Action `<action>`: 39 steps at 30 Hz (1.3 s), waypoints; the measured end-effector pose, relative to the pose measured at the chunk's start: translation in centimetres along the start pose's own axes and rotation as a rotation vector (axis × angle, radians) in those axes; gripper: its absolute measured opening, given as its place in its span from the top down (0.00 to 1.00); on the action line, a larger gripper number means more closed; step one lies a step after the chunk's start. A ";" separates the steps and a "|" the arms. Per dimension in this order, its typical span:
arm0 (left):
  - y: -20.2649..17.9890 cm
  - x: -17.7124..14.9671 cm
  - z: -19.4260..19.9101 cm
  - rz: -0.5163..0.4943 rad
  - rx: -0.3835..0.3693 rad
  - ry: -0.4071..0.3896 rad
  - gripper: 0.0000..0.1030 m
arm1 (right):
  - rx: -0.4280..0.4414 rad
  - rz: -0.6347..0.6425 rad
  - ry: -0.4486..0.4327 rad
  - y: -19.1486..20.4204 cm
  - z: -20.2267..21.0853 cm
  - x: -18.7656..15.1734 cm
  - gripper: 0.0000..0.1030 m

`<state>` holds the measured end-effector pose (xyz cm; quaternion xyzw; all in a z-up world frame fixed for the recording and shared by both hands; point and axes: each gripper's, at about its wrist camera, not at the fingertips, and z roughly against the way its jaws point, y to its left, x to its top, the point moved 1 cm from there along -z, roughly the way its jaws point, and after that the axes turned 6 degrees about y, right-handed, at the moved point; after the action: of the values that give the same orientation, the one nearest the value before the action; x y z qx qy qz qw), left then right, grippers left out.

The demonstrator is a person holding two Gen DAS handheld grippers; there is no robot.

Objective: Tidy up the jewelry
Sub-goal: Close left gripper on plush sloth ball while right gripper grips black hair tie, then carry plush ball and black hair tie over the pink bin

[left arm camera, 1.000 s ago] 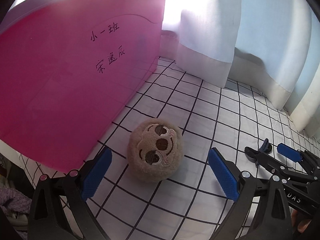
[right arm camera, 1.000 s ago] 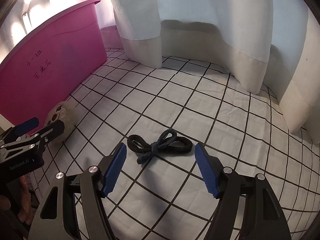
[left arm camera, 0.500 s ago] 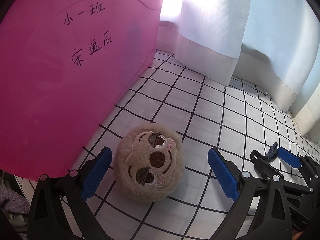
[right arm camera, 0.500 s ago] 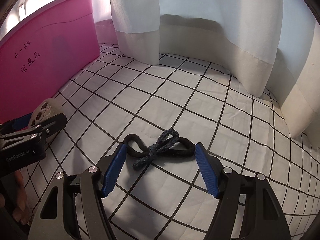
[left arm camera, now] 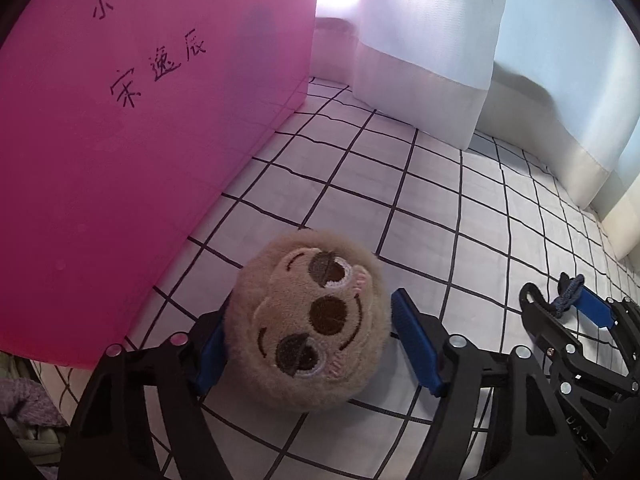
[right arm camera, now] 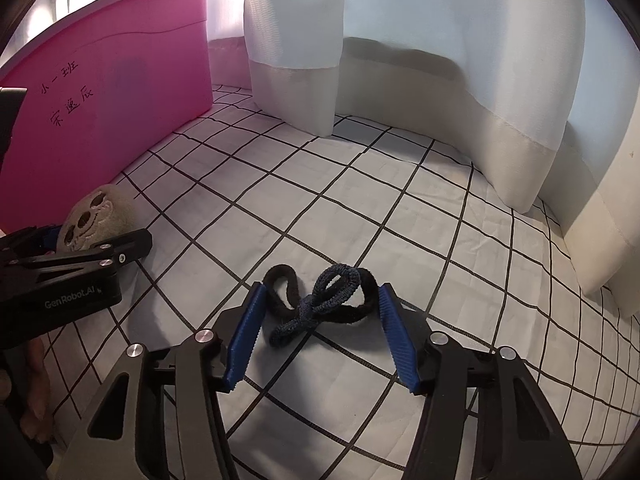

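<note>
Grippers closing on both items.
Left gripper (left arm camera: 308, 344) jaws pinched plush sloth head (left arm camera: 308, 320); right gripper (right arm camera: 320, 332) jaws narrowed, still clear around knotted hair ties (right arm camera: 320, 300).

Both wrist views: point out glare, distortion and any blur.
Left wrist: window glare blows out the top beside the pink bin; fisheye bends the grid cloth; plush sharp. Right wrist: glare at top left, curtain evenly lit, hair ties sharp.
</note>
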<state>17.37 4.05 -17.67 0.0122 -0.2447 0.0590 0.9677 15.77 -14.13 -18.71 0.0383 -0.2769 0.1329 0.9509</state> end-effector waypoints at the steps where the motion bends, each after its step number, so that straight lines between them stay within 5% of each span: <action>1: 0.1 0.0 0.0 0.006 -0.002 -0.002 0.35 | 0.002 0.008 -0.002 0.1 0.0 0.0 0.57; 5: 0.5 0.0 0.2 0.018 0.003 -0.011 0.45 | 0.010 0.027 -0.006 0.6 0.4 0.0 0.80; 7: 0.4 -0.2 0.3 0.016 0.005 -0.015 0.46 | 0.015 0.028 -0.006 0.7 0.5 -0.1 0.82; 27: -2.5 -4.1 4.4 0.007 -0.028 -0.058 0.47 | 0.051 0.017 -0.024 -0.3 4.5 -3.5 0.83; 39: -5.8 -6.9 11.1 -0.010 -0.055 -0.122 0.47 | 0.046 0.036 -0.094 -2.2 11.6 -5.8 0.83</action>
<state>6.83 -3.07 -11.11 -0.0095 -0.3048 0.0466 0.9512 5.74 -19.31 -12.05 0.0614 -0.3186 0.1543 0.9332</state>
